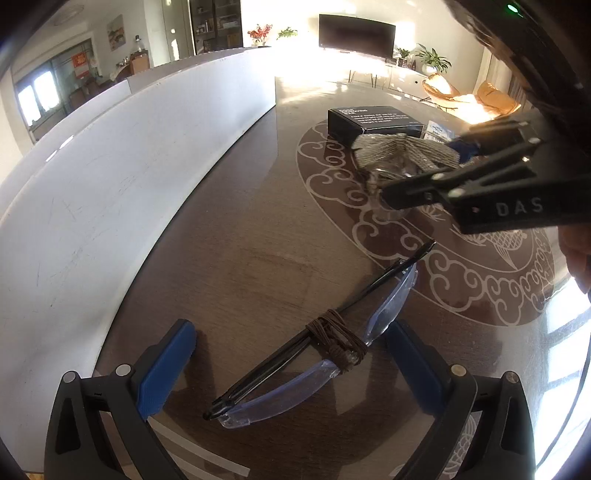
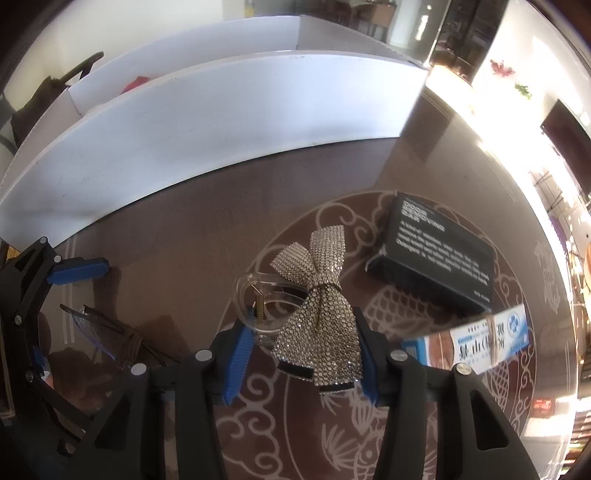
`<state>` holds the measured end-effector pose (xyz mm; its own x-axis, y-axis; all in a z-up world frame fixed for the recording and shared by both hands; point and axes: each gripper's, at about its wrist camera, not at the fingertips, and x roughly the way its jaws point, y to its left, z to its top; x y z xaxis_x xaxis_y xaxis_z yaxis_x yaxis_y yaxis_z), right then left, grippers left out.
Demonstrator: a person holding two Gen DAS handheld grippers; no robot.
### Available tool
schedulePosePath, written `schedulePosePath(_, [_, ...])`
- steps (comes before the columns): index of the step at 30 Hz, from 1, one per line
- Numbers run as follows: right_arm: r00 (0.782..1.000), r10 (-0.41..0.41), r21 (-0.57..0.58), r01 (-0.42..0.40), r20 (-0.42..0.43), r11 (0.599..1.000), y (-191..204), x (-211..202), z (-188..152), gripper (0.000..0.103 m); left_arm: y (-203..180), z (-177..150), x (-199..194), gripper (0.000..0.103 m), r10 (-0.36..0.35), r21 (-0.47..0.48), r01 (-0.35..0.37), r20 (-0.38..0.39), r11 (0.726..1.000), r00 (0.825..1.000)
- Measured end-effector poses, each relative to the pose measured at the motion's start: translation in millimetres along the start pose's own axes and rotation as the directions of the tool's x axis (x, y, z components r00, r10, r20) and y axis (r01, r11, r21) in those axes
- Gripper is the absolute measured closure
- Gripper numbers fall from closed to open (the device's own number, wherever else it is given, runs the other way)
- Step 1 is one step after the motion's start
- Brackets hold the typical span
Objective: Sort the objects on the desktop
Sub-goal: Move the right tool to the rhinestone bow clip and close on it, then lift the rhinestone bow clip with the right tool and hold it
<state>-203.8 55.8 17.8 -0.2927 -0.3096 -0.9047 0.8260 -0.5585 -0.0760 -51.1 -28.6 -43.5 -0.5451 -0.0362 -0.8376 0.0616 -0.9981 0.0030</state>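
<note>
Your right gripper pinches the rhinestone bow clip at lower centre; the white bin lies upper left.

One pair of glasses, one bow clip, two boxes.

Strong daylight is pouring in from the far side of the room, washing out the wall beside the television and glaring off the glossy counter. The white bin wall is lying in softer shade. Fisheye distortion is bending every edge, dark vignetting is filling the corners, and the toothpaste box is smearing with motion blur.
</note>
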Motion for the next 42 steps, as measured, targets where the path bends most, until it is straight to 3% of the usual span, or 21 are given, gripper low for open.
schedulePosePath(6, [0.995, -0.059, 0.237, 0.037, 0.086, 0.971, -32, -45, -86, 0.053, 0, 1, 1, 0.0, 0.001, 0.0, -0.001, 0.0, 1.0, 1.0])
schedulePosePath(14, [0.963, -0.225, 0.449, 0.137, 0.15, 0.883, -11, -94, -203, 0.053, -1, 0, 2, 0.0, 0.001, 0.0, -0.001, 0.001, 1.0, 1.0])
schedulePosePath(15, [0.957, -0.248, 0.465, 0.153, 0.15, 0.872, -6, -92, -214, 0.051, -1, 0, 2, 0.0, 0.001, 0.0, -0.001, 0.001, 1.0, 1.0])
schedulePosePath(16, [0.953, -0.266, 0.478, 0.167, 0.147, 0.862, -4, -91, -219, 0.041, -1, 1, 3, 0.0, 0.001, 0.0, -0.001, 0.001, 1.0, 1.0])
schedulePosePath(18, [0.952, -0.276, 0.513, 0.172, 0.132, 0.841, -4, -79, -220, 0.019, -2, 0, 3, 0.0, 0.001, 0.001, -0.001, 0.001, 1.0, 1.0])
schedulePosePath(22, [0.952, -0.29, 0.558, 0.186, 0.102, 0.809, -8, -65, -213, 0.015, 0, 0, 2, 0.0, 0.002, 0.0, -0.002, 0.002, 1.0, 1.0])
schedulePosePath(27, [0.957, -0.279, 0.538, 0.195, 0.079, 0.82, -5, -51, -198, 0.0, 0, 0, 2, 0.0, 0.002, 0.0, -0.002, 0.003, 1.0, 1.0])
schedulePosePath(42, [0.958, -0.277, 0.542, 0.193, 0.076, 0.818, -7, -48, -196, 0.0, 0, 0, 2, 0.0, 0.003, -0.001, -0.003, 0.003, 1.0, 1.0])
